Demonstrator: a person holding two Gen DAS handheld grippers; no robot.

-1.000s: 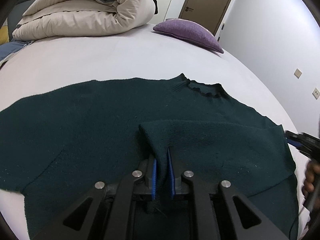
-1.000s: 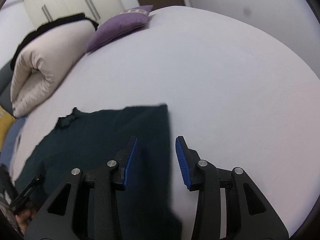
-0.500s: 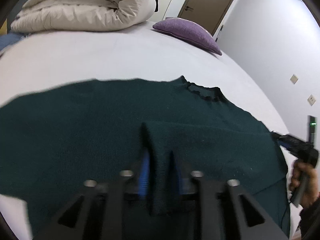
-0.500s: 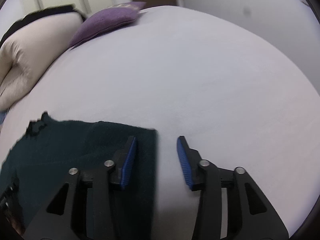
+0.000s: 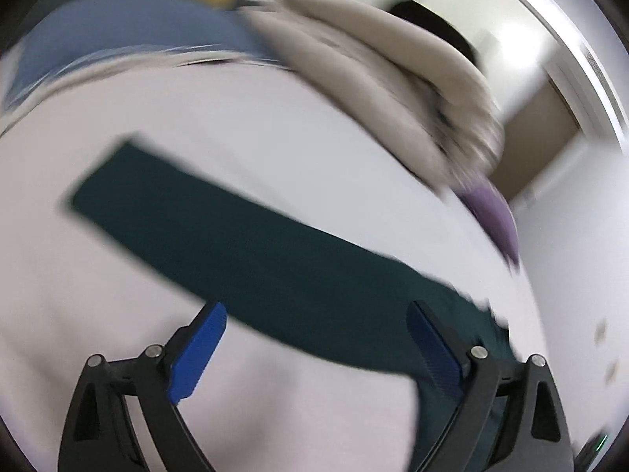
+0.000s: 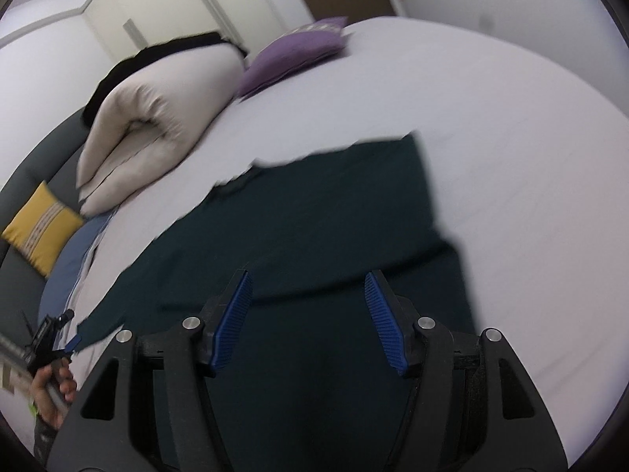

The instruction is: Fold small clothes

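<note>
A dark green knit sweater [image 6: 314,216] lies flat on the white bed, its right sleeve folded across the body. Its left sleeve [image 5: 220,232] stretches out straight over the sheet in the blurred left wrist view. My left gripper [image 5: 316,348] is open and empty, just above the sleeve near the shoulder. My right gripper [image 6: 308,314] is open and empty over the sweater's lower body. The left gripper also shows in the right wrist view [image 6: 51,338], held by a hand at the sleeve's end.
A rolled beige duvet [image 6: 157,110] and a purple pillow [image 6: 295,55] lie at the far side of the bed. A yellow cushion [image 6: 39,228] and a blue cloth [image 6: 74,259] sit at the left edge. White sheet [image 6: 530,157] spreads to the right.
My left gripper let go of the folded sleeve, opened wide and swung left over the other sleeve. My right gripper moved back over the sweater's body, still open.
</note>
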